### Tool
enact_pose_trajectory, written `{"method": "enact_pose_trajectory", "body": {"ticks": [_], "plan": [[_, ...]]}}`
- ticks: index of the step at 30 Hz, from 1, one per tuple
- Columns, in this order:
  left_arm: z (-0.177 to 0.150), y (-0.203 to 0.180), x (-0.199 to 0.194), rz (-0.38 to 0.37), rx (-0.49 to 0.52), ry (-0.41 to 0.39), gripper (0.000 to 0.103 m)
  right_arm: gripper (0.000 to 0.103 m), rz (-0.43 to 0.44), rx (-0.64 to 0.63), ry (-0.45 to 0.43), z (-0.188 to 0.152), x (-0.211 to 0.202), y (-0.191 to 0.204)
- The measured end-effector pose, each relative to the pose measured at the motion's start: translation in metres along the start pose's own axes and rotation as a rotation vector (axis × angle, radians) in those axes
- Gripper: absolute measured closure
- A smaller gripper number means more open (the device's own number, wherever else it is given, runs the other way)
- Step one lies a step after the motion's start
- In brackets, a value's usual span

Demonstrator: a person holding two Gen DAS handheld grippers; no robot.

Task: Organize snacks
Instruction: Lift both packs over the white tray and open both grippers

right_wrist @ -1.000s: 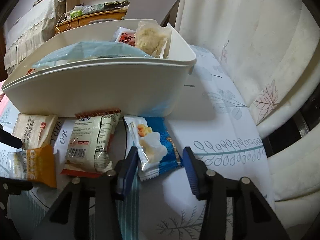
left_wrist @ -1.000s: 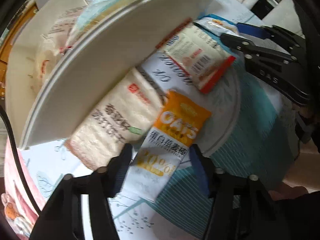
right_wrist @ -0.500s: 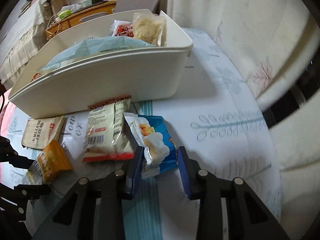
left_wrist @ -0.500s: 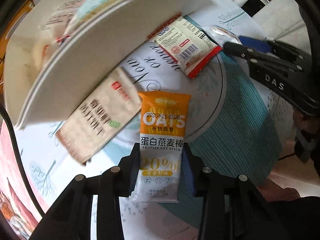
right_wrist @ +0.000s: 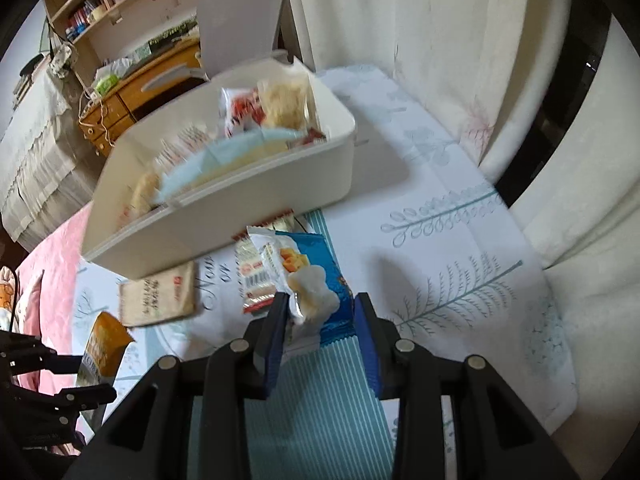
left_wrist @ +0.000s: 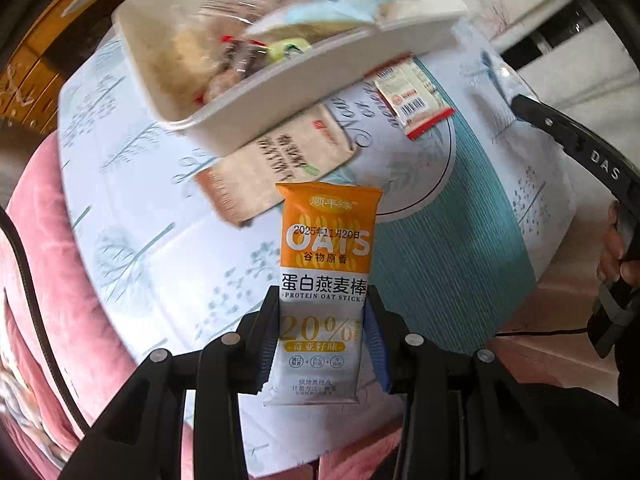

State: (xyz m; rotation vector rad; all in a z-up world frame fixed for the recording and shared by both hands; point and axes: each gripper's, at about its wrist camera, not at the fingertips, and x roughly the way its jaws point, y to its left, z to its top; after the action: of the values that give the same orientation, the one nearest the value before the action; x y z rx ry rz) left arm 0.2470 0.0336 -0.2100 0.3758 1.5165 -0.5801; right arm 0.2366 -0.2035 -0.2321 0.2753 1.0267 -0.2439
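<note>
Snacks sit in two places: most are piled in a white bin that stands on the table toward its far edge, and the rest lie loose on the patterned tablecloth or hang in the tongs. The left gripper is pinching an orange oat stick packet by its lower, white half, both blue pads pressed against the wrapper's sides; the packet stands upright and is lifted clear of the cloth, over the table's near edge. In the right wrist view the same packet shows at the table's left edge, between the black fingers of the left gripper. The right gripper is clamped on a blue snack bag, its fingers closed onto the bag's near end, with the bag raised above the striped teal part of the cloth. Just beside the bag, to its left, a red-edged packet with a barcode lies flat on the cloth, its far end reaching the bin's front wall. A beige cracker packet lies flat too, partly tucked under the bin's near wall in the left wrist view. Inside the bin, a pale blue wrapper rests across the top of the pile, and a red-and-white pouch leans near the far right corner. A pink cushion shows past the table's left edge.
</note>
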Motion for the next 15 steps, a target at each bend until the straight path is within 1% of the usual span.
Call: {"method": "enact_pose_trajectory", "body": {"ticks": [3,8,12,15], "plan": [[-0.002,0.017,-0.024,-0.013,-0.036,-0.033,0.065,0.070,0.013,-0.007,-0.031,0.004,-0.019,0.007],[0.005,0.031,-0.057,-0.033,-0.094,-0.094,0.065,0.070,0.050,-0.032,-0.065,0.023,-0.034,0.011],[0.022,0.035,-0.078,0.002,-0.126,-0.164,0.065,0.070,0.082,-0.050,-0.095,0.045,-0.039,0.013],[0.037,0.039,-0.097,-0.001,-0.154,-0.203,0.065,0.070,0.112,-0.044,-0.114,0.064,-0.041,0.011]]}}
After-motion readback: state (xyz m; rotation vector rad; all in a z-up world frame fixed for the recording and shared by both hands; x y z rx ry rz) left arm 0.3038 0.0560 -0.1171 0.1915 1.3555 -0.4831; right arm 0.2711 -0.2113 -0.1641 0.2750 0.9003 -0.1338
